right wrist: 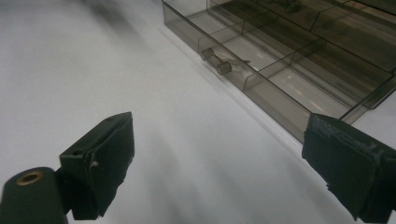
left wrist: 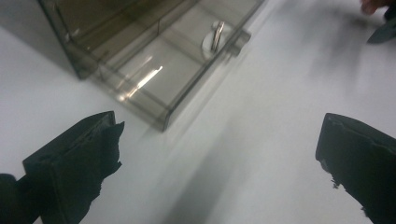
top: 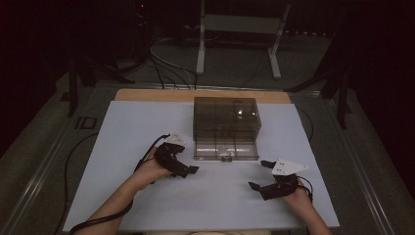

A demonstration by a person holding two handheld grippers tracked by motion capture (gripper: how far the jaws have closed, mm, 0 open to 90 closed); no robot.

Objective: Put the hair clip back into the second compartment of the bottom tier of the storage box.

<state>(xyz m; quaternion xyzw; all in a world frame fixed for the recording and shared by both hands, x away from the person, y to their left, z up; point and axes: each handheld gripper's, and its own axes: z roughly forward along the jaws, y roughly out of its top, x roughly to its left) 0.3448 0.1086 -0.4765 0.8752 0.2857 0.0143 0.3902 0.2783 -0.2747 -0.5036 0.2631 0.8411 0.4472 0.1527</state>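
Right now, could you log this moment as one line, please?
left claw: open, empty | right claw: open, empty | drawer: pulled out | white mat: under both

I see a dim room around a lit white table point(top: 147, 196); glare streaks the smoky drawer point(left wrist: 149, 74) (my gripper views smear with motion blur).

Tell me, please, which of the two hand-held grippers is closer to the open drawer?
The left hand-held gripper, just off the pulled-out drawer's left front corner; the right hand-held gripper sits farther toward the person.
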